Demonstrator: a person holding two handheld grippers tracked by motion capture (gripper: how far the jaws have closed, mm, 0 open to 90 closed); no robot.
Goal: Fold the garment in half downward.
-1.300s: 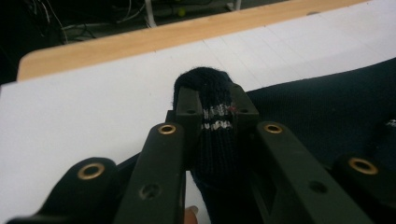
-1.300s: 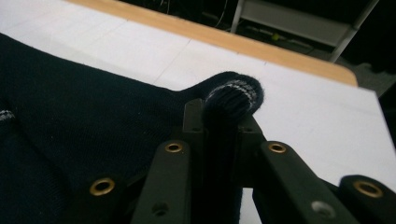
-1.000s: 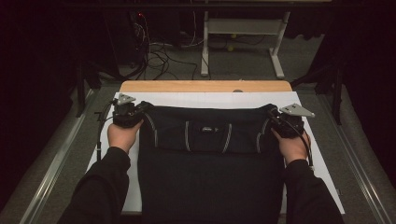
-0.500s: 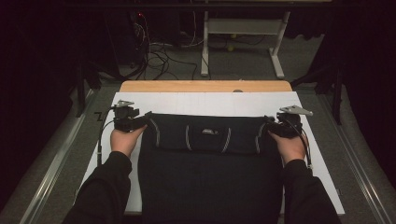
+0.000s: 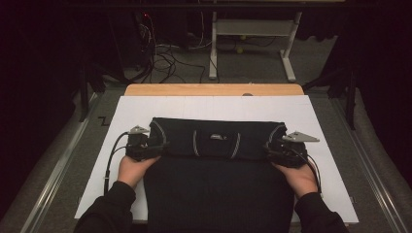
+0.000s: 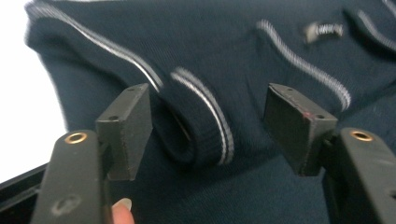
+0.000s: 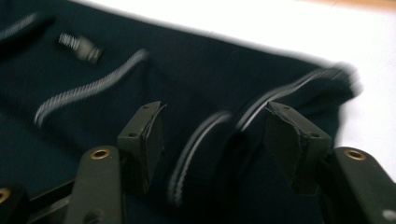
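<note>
A dark navy knit garment (image 5: 218,184) with pale stripes lies on the white sheet (image 5: 145,109), its near end over the table's front edge. A small label (image 5: 217,137) sits at its middle. My left gripper (image 5: 158,145) is at the garment's left edge and my right gripper (image 5: 269,151) at its right edge. Both have just been opening. In the left gripper view the left gripper (image 6: 210,93) is open, with a striped cuff (image 6: 205,121) lying loose between the pads. The right gripper (image 7: 215,109) is open too, astride another striped cuff (image 7: 201,154) without pressing it.
The white sheet covers a wooden table whose far edge (image 5: 214,90) shows bare. Metal rails (image 5: 58,165) run along both sides of the table. Behind it are a desk frame (image 5: 252,43) and loose cables (image 5: 160,53) on the floor.
Both hands came down and toward the person with the garment's corners. Both sets of jaws then opened and let go of the fabric, which now rests on the sheet.
</note>
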